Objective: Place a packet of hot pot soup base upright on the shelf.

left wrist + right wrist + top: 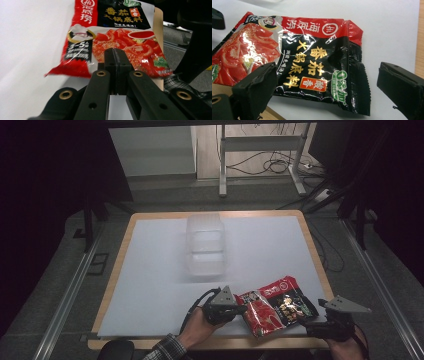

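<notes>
1. High view first: the red and black sauce packet (pixel 276 305) lies flat at the near right of the white worktop (pixel 150 270), with its near end close to the worktop's front edge and its right corner a bit inside the right edge.
2. Left tongs (pixel 239 309) sit right at the packet's left edge. From the left gripper view the left tongs (pixel 115 62) have their jaws pressed together. The tips overlap the packet's (pixel 117 35) near edge, but I honestly can't tell if any of the foil is pinched between them.
3. Right tongs (pixel 306 320) are just off the packet's near right corner. In the right gripper view the right tongs (pixel 324 85) are spread wide, one jaw on each side of the packet's (pixel 312 57) black end, not touching it.
4. A clear plastic container (pixel 205 245) stands well beyond the packet, toward the far middle of the sheet.
5. Room to move: loads of bare white sheet to the packet's left and beyond it, either side of the container. Tight spots are the wooden rim (pixel 314 250) to the packet's right and the front edge near the hands.
</notes>
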A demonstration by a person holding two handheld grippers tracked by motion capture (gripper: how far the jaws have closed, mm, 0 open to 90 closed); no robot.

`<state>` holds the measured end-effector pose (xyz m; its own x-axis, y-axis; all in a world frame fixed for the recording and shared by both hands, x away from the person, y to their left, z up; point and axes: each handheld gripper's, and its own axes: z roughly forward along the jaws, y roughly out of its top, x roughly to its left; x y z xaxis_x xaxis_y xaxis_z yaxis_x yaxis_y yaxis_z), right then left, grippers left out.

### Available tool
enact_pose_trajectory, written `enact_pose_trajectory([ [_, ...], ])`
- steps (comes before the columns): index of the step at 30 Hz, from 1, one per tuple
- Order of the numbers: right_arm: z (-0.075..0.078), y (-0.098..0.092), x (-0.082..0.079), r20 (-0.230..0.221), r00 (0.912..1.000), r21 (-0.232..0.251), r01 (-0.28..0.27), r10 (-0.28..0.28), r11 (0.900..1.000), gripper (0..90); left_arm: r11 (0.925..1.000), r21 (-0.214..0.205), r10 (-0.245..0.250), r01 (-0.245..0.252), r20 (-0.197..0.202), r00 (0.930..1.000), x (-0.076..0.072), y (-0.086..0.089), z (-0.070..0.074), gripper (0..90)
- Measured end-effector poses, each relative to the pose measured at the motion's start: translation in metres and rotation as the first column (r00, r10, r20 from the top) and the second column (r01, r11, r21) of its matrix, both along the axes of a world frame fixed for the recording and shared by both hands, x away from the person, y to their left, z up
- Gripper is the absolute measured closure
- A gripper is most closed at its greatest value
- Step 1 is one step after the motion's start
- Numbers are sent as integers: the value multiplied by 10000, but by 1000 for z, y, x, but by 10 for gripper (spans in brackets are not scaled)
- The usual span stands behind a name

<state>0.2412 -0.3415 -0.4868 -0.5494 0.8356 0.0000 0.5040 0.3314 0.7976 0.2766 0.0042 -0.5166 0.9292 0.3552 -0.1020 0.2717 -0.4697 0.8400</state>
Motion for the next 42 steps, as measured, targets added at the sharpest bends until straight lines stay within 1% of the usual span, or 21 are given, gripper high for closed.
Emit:
enact_pose_trajectory([
  [1,0,-1,0,9,10000,-16,12,-12,10000,34,9998,215,-50,47,124,9999,0,-5,-2,899],
  [3,0,-1,0,5,10000,-9,24,-24,10000,34,9995,314,-54,49,174,9998,0,-8,-4,899],
  [8,0,-2,0,-46,10000,-31,12,-12,10000,34,9990,433,-80,69,242,9997,1,-9,-9,899],
  [12,-1,-1,0,-113,9999,-75,-20,19,10000,34,9986,526,-77,52,461,9989,1,-11,-10,898],
  [14,-1,-1,0,-119,9999,-100,-24,23,9999,34,9980,625,-99,72,437,9990,1,-11,-11,899],
  [16,-1,-1,0,-127,9999,-116,-4,2,9999,34,9989,469,-40,26,299,9995,1,-12,-13,899],
  [19,0,-2,-1,-125,9999,-137,-16,14,9999,34,9981,616,-86,61,397,9992,1,-12,-14,900],
  [23,0,-3,-1,-161,9999,-151,-16,14,9999,33,9986,522,7,-26,356,9994,0,-12,-16,900],
  [24,0,-2,-2,-155,9999,-157,-57,55,9999,31,9979,648,-34,6,446,9990,0,-12,-15,900],
  [26,1,-2,-2,-137,9999,-173,-92,90,9998,29,9982,597,2,-30,468,9989,-1,-12,-16,900],
  [27,1,-1,-3,-149,9998,-231,-127,124,9997,27,9978,665,-15,-18,492,9988,-2,-11,-16,900],
  [28,2,0,-4,-171,9997,-245,-161,157,9996,22,9983,588,37,-63,449,9990,-2,-10,-17,900],
  [29,2,0,-4,-173,9997,-241,-196,192,9995,19,9977,673,-21,-10,455,9990,-2,-9,-18,900],
  [31,3,1,-5,-160,9997,-275,-214,209,9994,17,9980,638,-5,-21,414,9991,-3,-9,-18,900],
  [32,4,1,-6,-109,9997,-301,-225,222,9993,13,9984,564,31,-51,345,9994,-3,-8,-19,900],
  [34,7,1,-8,-3,9998,-306,-190,190,9994,6,9979,644,-15,-7,347,9994,-3,-7,-20,900],
  [36,10,0,-11,115,9997,-41,-195,196,9998,5,9978,659,-17,-5,324,9995,-3,-6,-20,900],
  [38,11,0,-11,147,9997,11,-186,186,9998,5,9983,575,27,-44,299,9995,-4,-6,-21,900],
  [39,12,1,-12,145,9997,60,-194,193,9998,4,9981,623,3,-22,312,9995,-4,-6,-21,900],
  [41,12,3,-12,-29,9997,187,-252,252,9995,4,9983,585,22,-38,269,9996,-4,-6,-21,900],
  [42,11,4,-12,-112,9995,211,-284,286,9994,4,9977,680,-16,-3,271,9996,-4,-5,-21,900],
])
